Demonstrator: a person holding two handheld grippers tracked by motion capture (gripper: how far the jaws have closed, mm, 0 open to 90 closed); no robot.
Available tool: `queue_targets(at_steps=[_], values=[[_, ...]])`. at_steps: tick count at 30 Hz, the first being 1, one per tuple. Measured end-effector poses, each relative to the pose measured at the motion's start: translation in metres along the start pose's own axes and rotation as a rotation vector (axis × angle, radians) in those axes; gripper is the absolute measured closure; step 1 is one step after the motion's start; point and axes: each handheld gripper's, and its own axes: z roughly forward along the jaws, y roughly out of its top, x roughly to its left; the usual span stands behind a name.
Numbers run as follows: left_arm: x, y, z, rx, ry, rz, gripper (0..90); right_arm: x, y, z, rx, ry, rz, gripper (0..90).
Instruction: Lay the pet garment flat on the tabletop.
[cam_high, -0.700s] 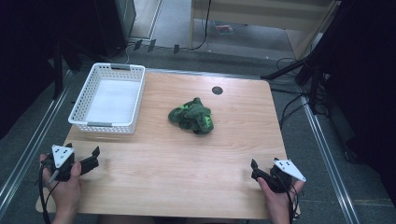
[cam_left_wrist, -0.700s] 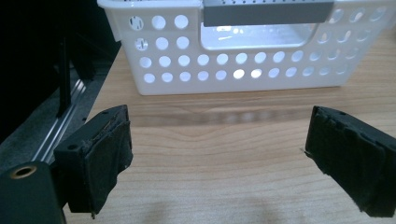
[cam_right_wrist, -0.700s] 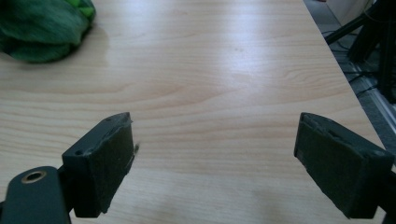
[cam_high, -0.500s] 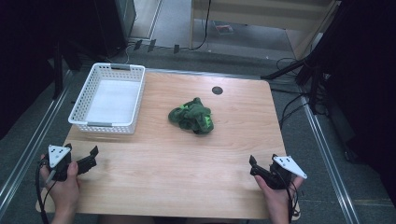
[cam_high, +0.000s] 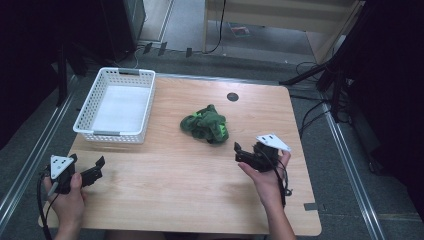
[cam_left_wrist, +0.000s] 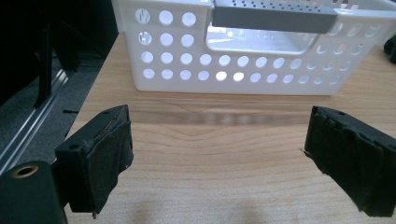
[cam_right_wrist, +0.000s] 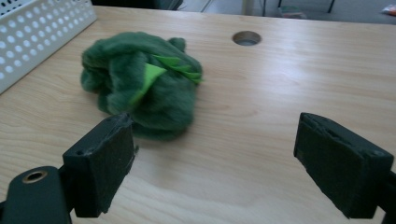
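I see fuzzy green plush toy (cam_high: 205, 124) mid wooden table (cam_high: 165, 200), perforated white plastic basket (cam_high: 116, 105) seemingly empty, right gripper (cam_high: 238, 152) spread near toy, left gripper (cam_high: 95, 167) spread facing basket.

My left claw (cam_high: 89, 170) sits at the counter's near left corner, jaws spread wide. My right claw (cam_high: 239, 153) hovers right of centre, jaws equally wide.

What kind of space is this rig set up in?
Likely a lab or data-collection workspace, not a home: a bare wooden table with a cable hole, floor cables and metal rails around it, and staged props, a white basket and a green plush toy.
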Motion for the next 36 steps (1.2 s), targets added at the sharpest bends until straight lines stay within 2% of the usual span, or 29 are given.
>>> queue_targets(at_steps=[2,4,12,13,15,19,21,22,23,24,26,27,28,29,30,32,36], values=[[0.0,0.0,0.0,0.001,-0.003,0.001,8.1,0.015,0.013,0.018,0.017,0.026,-0.029,7.5],[0.001,0.0,0.0,0.002,-0.007,0.0,8.1,0.019,0.016,0.023,0.023,0.031,-0.032,6.6],[0.002,0.001,0.001,0.003,-0.012,-0.01,8.4,0.053,0.041,0.062,0.066,0.112,-0.071,1.7],[0.002,0.001,0.001,0.003,-0.013,-0.01,8.4,0.059,0.044,0.072,0.081,0.115,-0.076,0.1],[0.002,0.001,0.001,0.004,-0.012,-0.007,8.4,0.061,0.045,0.076,0.087,0.114,-0.075,0.0],[0.001,0.001,0.001,0.002,-0.012,-0.005,8.4,0.068,0.044,0.102,0.141,0.106,-0.089,0.0],[0.002,0.001,0.001,0.001,-0.015,-0.008,8.4,0.069,0.041,0.118,0.18,0.089,-0.079,0.4],[0.002,0.001,0.001,0.001,-0.014,-0.007,8.4,0.07,0.036,0.13,0.192,0.046,-0.071,9.7],[0.002,0.001,0.001,0.001,-0.014,-0.007,8.4,0.07,0.034,0.133,0.196,0.021,-0.076,17.9],[0.002,0.001,0.001,-0.002,-0.013,-0.005,8.4,0.07,0.034,0.133,0.196,0.021,-0.076,17.9],[0.0,0.0,0.0,-0.016,-0.004,0.009,8.4,0.07,0.029,0.144,0.217,-0.05,-0.08,32.3],[-0.001,0.0,-0.003,-0.027,0.0,0.017,9.6,0.069,0.026,0.147,0.222,-0.063,-0.083,43.8],[-0.004,0.001,-0.005,-0.04,0.016,0.03,15.4,0.067,0.025,0.147,0.221,-0.057,-0.074,55.4],[-0.005,0.003,-0.006,-0.047,0.013,0.032,16.6,0.066,0.025,0.144,0.187,-0.049,-0.071,69.2],[-0.007,0.005,-0.008,-0.059,-0.005,0.013,16.6,0.066,0.025,0.144,0.187,-0.049,-0.071,69.2],[-0.016,0.011,-0.011,-0.074,-0.046,0.002,15.2,0.067,0.027,0.137,0.146,-0.04,-0.071,74.0],[-0.045,0.028,-0.016,-0.106,-0.114,0.036,13.8,0.07,0.035,0.11,0.07,0.012,-0.076,75.8]])
